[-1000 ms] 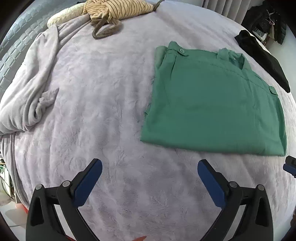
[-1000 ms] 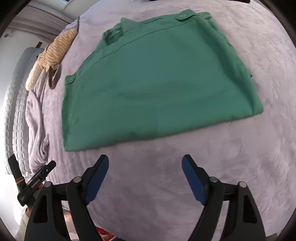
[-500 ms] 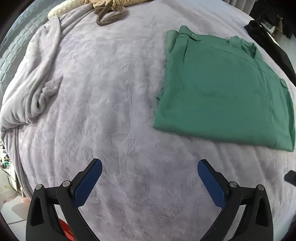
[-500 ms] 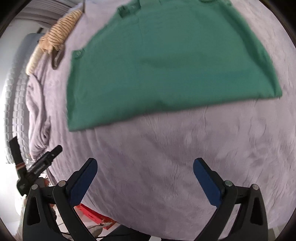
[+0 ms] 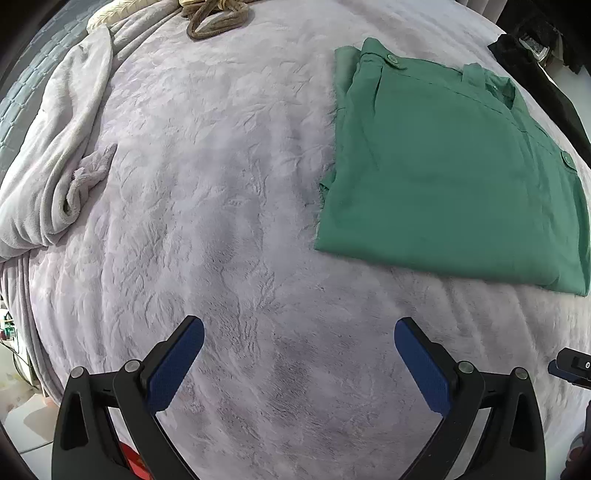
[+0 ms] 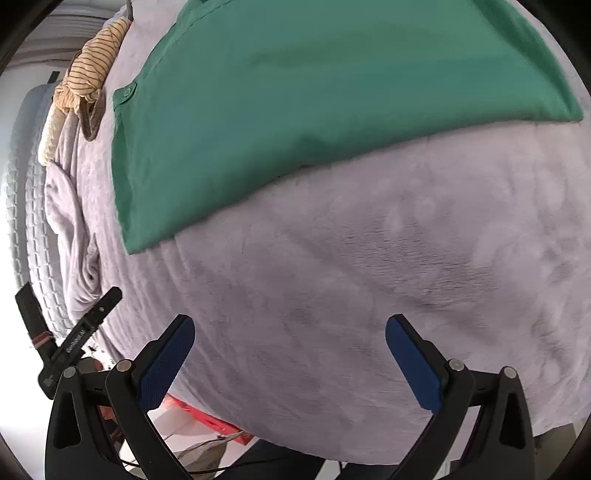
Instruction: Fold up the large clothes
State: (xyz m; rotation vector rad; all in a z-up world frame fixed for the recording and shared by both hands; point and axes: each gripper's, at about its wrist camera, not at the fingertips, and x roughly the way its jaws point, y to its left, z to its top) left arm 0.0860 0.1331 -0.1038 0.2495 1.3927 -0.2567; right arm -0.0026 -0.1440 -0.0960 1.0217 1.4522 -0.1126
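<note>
A folded green garment [image 5: 450,177] with buttons lies flat on the grey bed cover, to the right in the left wrist view; it fills the upper part of the right wrist view [image 6: 314,96]. My left gripper [image 5: 299,365] is open and empty, held over bare cover well short of the garment's near edge. My right gripper [image 6: 290,358] is open and empty, near the bed's front edge, short of the garment. The left gripper's tip [image 6: 74,332] shows at the left of the right wrist view.
A striped beige garment [image 6: 92,70] and a brown cord [image 5: 214,22] lie at the head of the bed. A bunched grey blanket [image 5: 62,155] lies along the left side. A black garment [image 5: 546,74] lies at the far right. A red item [image 6: 207,417] sits below the bed edge.
Both grippers have drawn back from the green garment toward the bed's near edge; the garment now sits farther off in both views. Both stay open.
</note>
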